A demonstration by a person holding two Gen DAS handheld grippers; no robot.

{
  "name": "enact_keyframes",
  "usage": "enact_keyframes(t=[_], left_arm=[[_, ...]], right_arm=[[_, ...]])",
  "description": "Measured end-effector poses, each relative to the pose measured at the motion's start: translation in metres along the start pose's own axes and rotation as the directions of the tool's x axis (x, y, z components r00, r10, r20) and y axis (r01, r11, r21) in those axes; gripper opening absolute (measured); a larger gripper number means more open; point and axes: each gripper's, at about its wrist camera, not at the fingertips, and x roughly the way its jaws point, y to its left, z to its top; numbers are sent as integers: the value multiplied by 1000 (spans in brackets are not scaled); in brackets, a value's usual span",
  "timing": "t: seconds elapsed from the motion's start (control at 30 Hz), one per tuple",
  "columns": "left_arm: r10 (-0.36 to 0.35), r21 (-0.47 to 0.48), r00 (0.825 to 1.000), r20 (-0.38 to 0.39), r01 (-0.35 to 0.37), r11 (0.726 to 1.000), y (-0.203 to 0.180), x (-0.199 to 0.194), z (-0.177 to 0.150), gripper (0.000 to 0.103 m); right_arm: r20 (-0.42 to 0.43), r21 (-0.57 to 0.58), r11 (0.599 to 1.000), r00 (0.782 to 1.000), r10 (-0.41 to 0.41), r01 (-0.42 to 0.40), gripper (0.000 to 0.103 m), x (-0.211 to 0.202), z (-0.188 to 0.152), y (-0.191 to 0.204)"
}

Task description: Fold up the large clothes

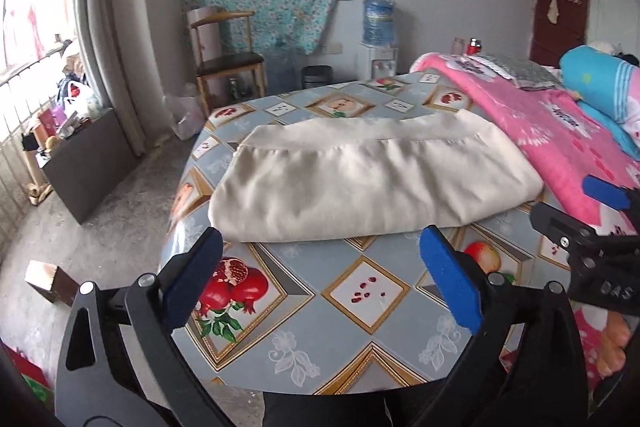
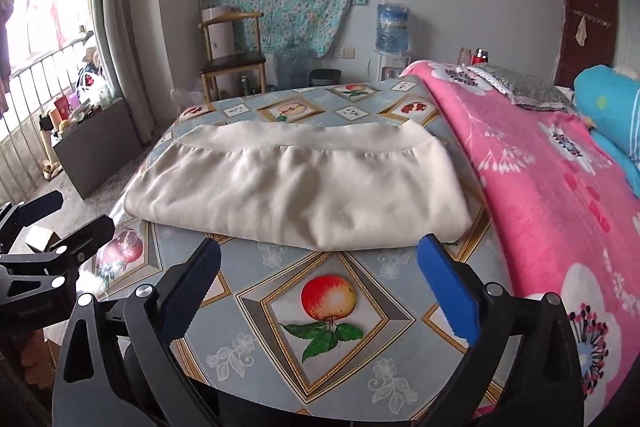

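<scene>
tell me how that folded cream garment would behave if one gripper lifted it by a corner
The folded cream garment would probably sag and unfold: its soft creases and gathered band suggest limp fabric. Stacked in several layers, it may feel fairly heavy for one grip. Pushed instead, it might slide on the fruit-print tablecloth, which looks glossy, though it could bunch up first.

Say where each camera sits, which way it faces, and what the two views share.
Left wrist: on the left gripper, open, facing the folded cream garment on the fruit-print tablecloth; right gripper at right edge.
Right wrist: on the right gripper, open, facing the same garment; left gripper at left edge.
Shared: garment, tablecloth, pink blanket, wooden chair.
</scene>
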Motion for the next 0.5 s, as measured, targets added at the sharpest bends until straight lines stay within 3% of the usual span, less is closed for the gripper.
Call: enact_keyframes(t=[0.2, 0.37, 0.5], left_arm=[[79, -46, 997, -21, -80, 996, -6, 11, 0, 95], [32, -19, 992, -124, -35, 999, -17, 29, -3, 95], [32, -47, 984, -176, -40, 998, -18, 44, -9, 95]], right_arm=[[-24, 15, 999, 999, -34, 34, 96, 3, -3, -1], [-75, 24, 998, 996, -53, 55, 96, 16, -5, -3], [-103, 47, 997, 993, -48, 53, 96, 25, -7, -7]])
